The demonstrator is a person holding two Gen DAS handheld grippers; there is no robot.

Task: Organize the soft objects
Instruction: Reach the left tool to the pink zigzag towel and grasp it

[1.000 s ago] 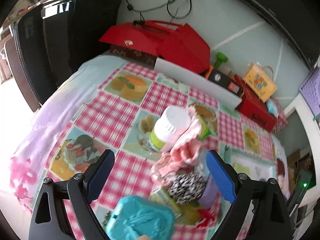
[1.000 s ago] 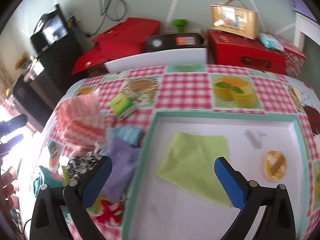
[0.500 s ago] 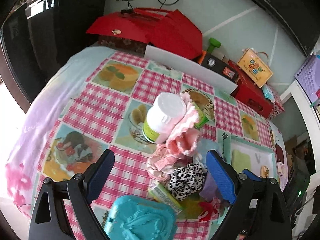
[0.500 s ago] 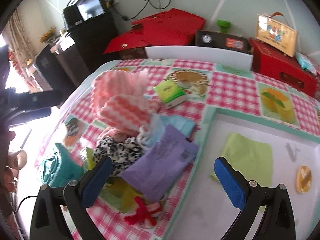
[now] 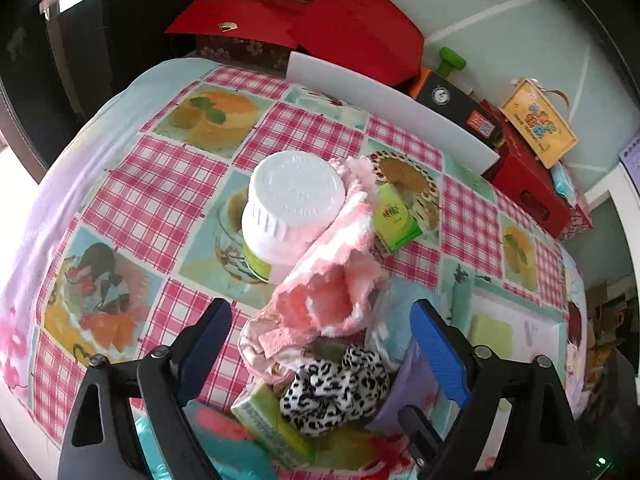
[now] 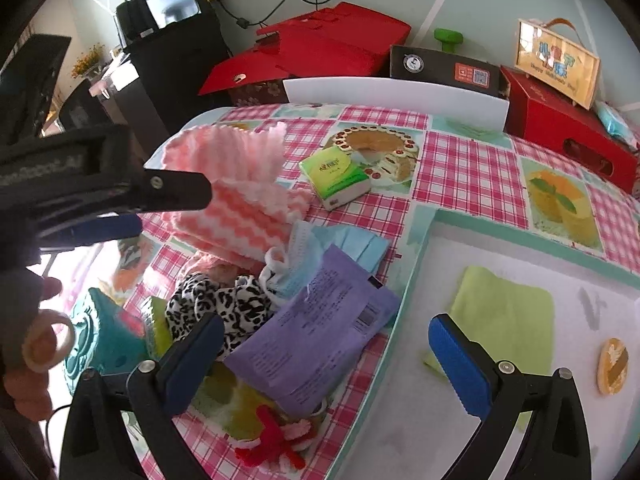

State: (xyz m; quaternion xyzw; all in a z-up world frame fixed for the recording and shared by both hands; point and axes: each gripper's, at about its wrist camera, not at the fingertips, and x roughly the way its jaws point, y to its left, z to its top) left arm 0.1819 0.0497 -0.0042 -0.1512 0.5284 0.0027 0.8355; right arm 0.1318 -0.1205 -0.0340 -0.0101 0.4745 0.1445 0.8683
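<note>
A pile of soft things lies on the checked tablecloth: a pink-and-white zigzag cloth (image 5: 332,276) (image 6: 236,184), a leopard-print scrunchie (image 5: 336,384) (image 6: 216,308), a blue face mask (image 6: 340,244) and a purple packet (image 6: 316,336). My left gripper (image 5: 320,350) hangs over the pink cloth and the scrunchie. Its jaws are closing, and the pads stand clear of the pile on both sides. From the right wrist, its finger (image 6: 120,200) shows beside the pink cloth. My right gripper (image 6: 326,364) is open above the purple packet, holding nothing.
A white-capped bottle (image 5: 292,208) leans against the pink cloth. A green tissue pack (image 6: 336,176) lies behind the pile. At the right, a teal-rimmed tray (image 6: 420,264) holds a green cloth (image 6: 504,312) and an orange disc (image 6: 612,366). Red boxes (image 6: 328,48) line the back. A hand (image 6: 32,360) is at the left.
The left gripper has come forward and down over the pile, and its jaws have narrowed slightly. The right gripper has swung left from the tray to the pile, where the left gripper now shows.
</note>
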